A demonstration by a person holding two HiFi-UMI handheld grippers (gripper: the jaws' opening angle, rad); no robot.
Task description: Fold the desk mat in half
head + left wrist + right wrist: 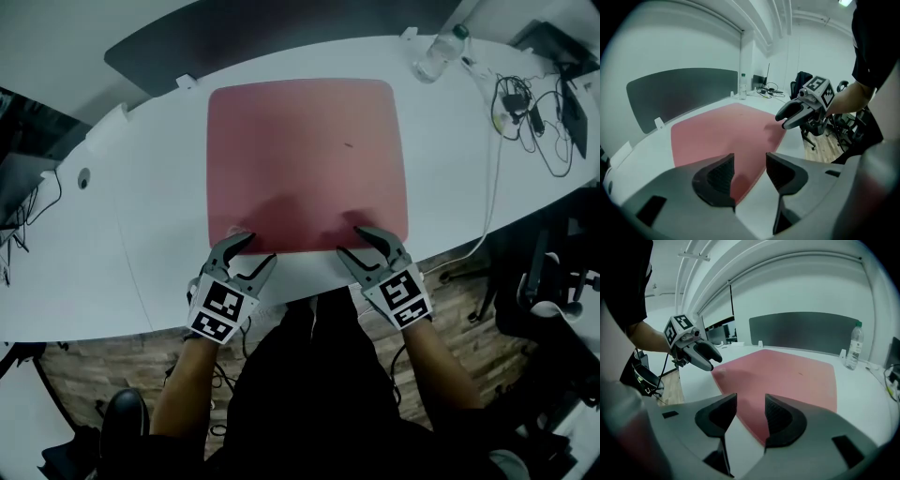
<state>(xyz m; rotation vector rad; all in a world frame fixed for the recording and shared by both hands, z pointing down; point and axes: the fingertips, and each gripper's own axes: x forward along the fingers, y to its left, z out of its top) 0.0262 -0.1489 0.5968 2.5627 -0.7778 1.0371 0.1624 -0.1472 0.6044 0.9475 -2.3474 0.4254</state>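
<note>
A pink desk mat (307, 164) lies flat and unfolded on the white table (141, 197). My left gripper (259, 249) hovers at the mat's near left corner with its jaws apart and nothing between them. My right gripper (352, 242) sits at the near edge towards the right corner, also open and empty. In the left gripper view the mat (722, 133) shows under the gap of the left gripper (750, 171), with the right gripper (783, 122) beyond. The right gripper view shows the mat's edge (787, 376) under the right gripper (750, 413), with the left gripper (715, 363) opposite.
A clear water bottle (441, 53) stands at the table's far right. Cables and a charger (530, 108) lie on the right end. A dark partition panel (281, 37) runs behind the table. The table's near edge is just behind both grippers.
</note>
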